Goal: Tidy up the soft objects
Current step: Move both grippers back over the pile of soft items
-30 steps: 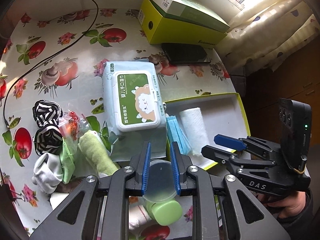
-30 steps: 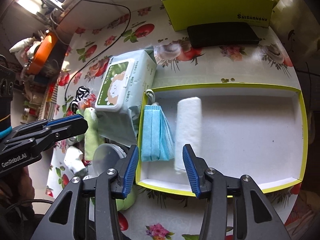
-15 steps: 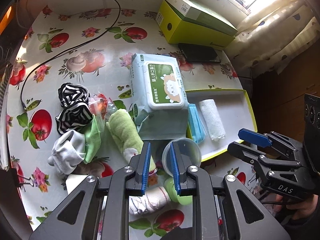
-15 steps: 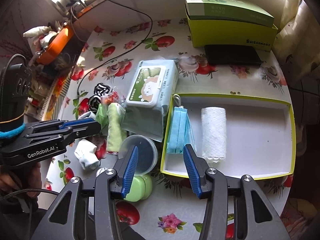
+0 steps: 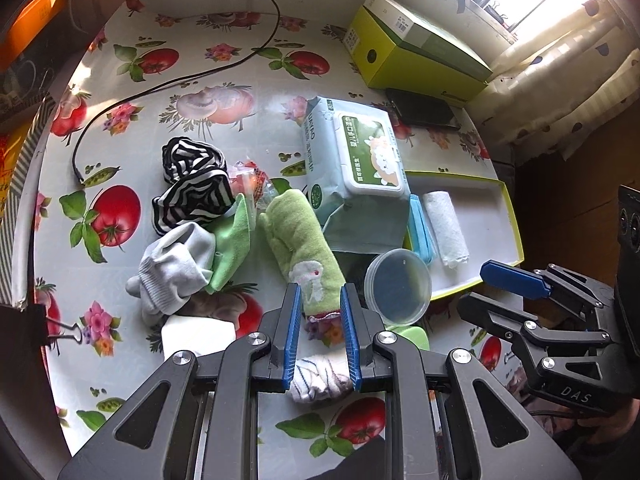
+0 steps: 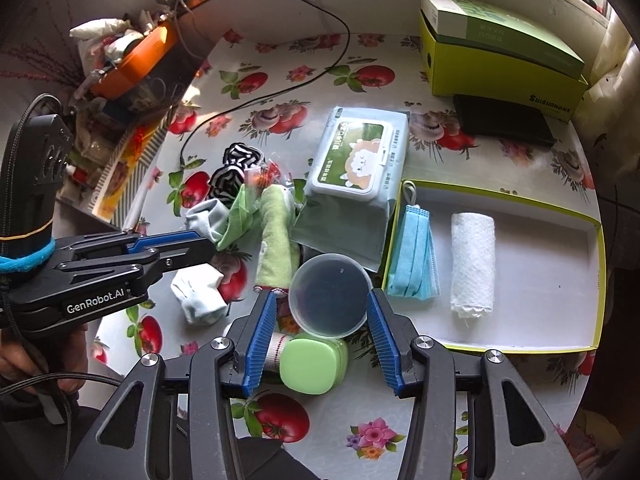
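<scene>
Both grippers are held open above the table, with nothing gripped.
The left gripper is seen over the green towel; the right gripper over the clear lid, beside the tray.

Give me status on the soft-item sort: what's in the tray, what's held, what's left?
Done: blue face masks and a rolled white towel lie in the yellow-rimmed tray.
In hand: nothing. The left gripper and right gripper are both empty.
Left: green towel, striped socks, grey sock, light green cloth, small white sock and wet wipes pack, all on the table.
</scene>
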